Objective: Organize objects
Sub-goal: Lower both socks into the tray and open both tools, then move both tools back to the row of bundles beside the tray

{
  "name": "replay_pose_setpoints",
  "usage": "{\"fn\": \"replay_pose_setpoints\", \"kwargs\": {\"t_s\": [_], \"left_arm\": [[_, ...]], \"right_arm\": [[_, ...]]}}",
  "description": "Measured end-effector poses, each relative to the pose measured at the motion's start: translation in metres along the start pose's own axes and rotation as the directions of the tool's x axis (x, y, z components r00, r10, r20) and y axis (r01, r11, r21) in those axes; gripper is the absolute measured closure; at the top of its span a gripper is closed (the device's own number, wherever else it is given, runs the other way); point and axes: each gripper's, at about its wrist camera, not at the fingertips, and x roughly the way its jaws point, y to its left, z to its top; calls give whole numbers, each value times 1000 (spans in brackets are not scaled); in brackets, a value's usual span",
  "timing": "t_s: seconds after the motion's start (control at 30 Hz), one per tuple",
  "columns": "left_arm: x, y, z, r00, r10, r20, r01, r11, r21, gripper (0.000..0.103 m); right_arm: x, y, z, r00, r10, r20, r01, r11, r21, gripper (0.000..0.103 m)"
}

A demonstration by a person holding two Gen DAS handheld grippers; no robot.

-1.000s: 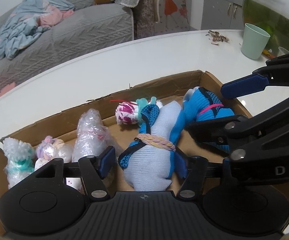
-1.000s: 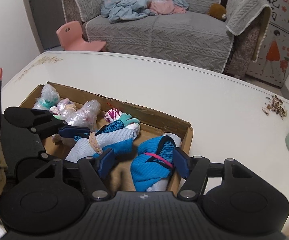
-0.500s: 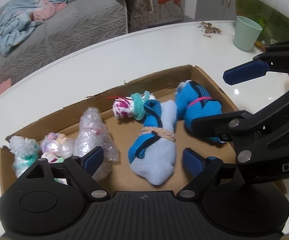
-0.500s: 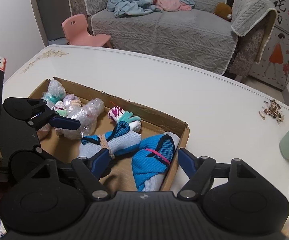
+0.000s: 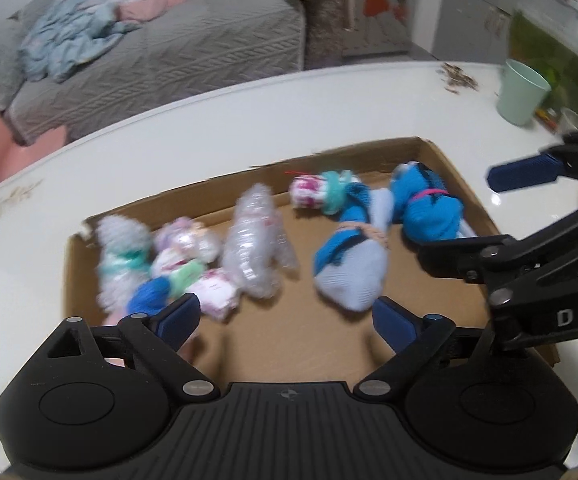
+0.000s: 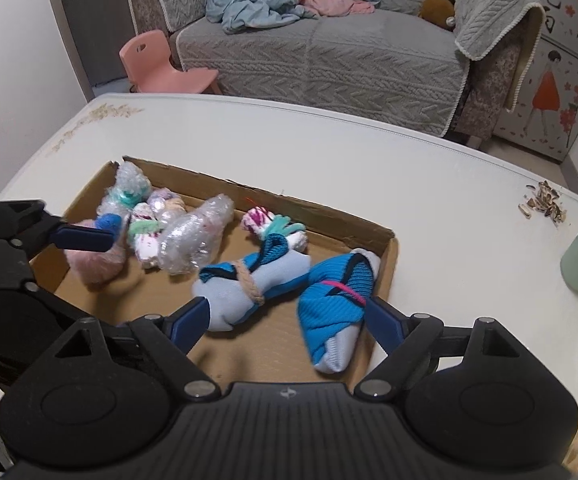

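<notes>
1. Cardboard box lies flat on the white bench; all the bundles are inside it.
2. Pale blue sock bundle, tied with a tan band, lies on the box floor near the middle. Bright blue sock bundle, tied with a pink band, lies just beside it, against the box's end wall.
3. Left tongs: jaws have just been opening and now stand wide apart, nothing between the pads. The pale blue bundle lies just beyond the tips, untouched.
4. Right tongs: jaws have just been opening and stand apart. The bright blue bundle lies between the fingers; the pads do not press it.
5. Bubble-wrapped bundle sits mid-box; a small pink-and-teal roll lies against the far wall.
6. Cluster of small wrapped items fills the other end of the box; left view blurred there.
7. Green cup stands on the bench, well apart from the box.
</notes>
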Motion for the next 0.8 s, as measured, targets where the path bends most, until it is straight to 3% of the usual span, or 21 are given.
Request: {"fn": "replay_pose_setpoints", "kwargs": {"t_s": [0.5, 0.8], "left_arm": [[-40, 45, -31, 998, 36, 52, -30, 994, -106, 7], [-68, 53, -55, 996, 45, 77, -37, 994, -99, 7]], "right_arm": [[-21, 43, -9, 999, 31, 33, -31, 1000, 2, 20], [-42, 61, -18, 998, 35, 61, -34, 999, -14, 18]]}}
